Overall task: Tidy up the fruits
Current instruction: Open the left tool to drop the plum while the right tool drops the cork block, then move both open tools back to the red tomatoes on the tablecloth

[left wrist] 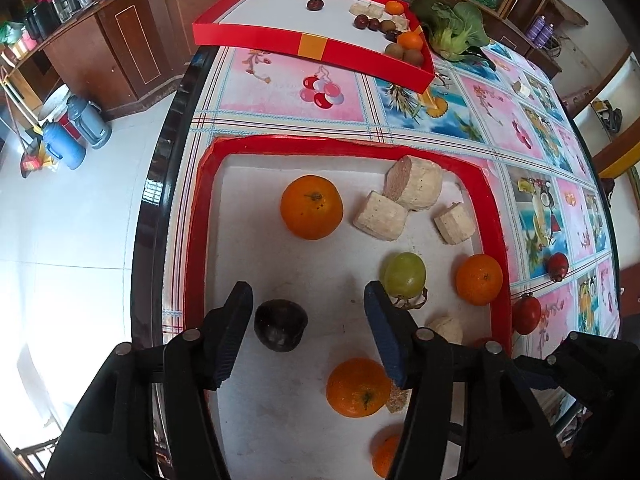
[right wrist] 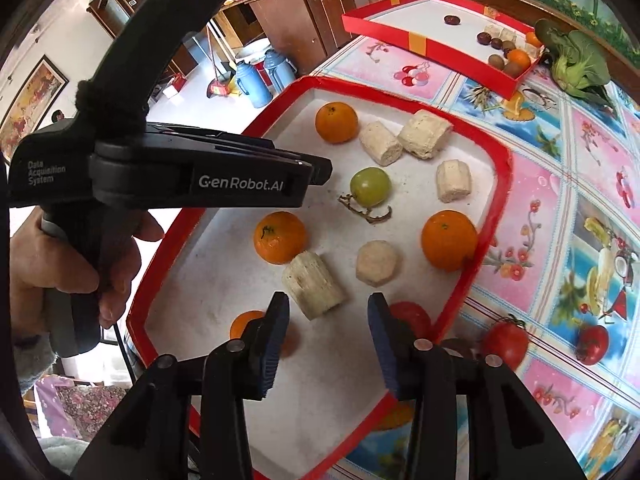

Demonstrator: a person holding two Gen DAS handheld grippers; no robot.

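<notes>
We take the near red tray [left wrist: 192, 240] as our landmark. Closest to us, over its near-left part, the left tongs [left wrist: 308, 312] hang wide open and empty, with the dark plum [left wrist: 280, 330] lying just inside the left pad, apart from both. If we close from here, the left pad would likely meet the plum first and roll it sideways across the smooth white floor, perhaps into the orange [left wrist: 358, 387] just beside it. The right tongs [right wrist: 328, 328] also stand open with nothing held, low over the tray's near edge, near a pale peeled chunk [right wrist: 314, 285]; a careless drop could nudge it. Inside the tray we count four oranges, five pale chunks, one green grape [right wrist: 370, 186] on its stem, one plum, and a red tomato [right wrist: 412, 316] partly hidden at the near-right rim. On the surface right of the tray lie two more tomatoes [right wrist: 505, 340]. Far beyond the tray sits a second red box [left wrist: 312, 46] holding sorted fruit too small to count surely, and a leafy green [left wrist: 456, 28] beside it.
</notes>
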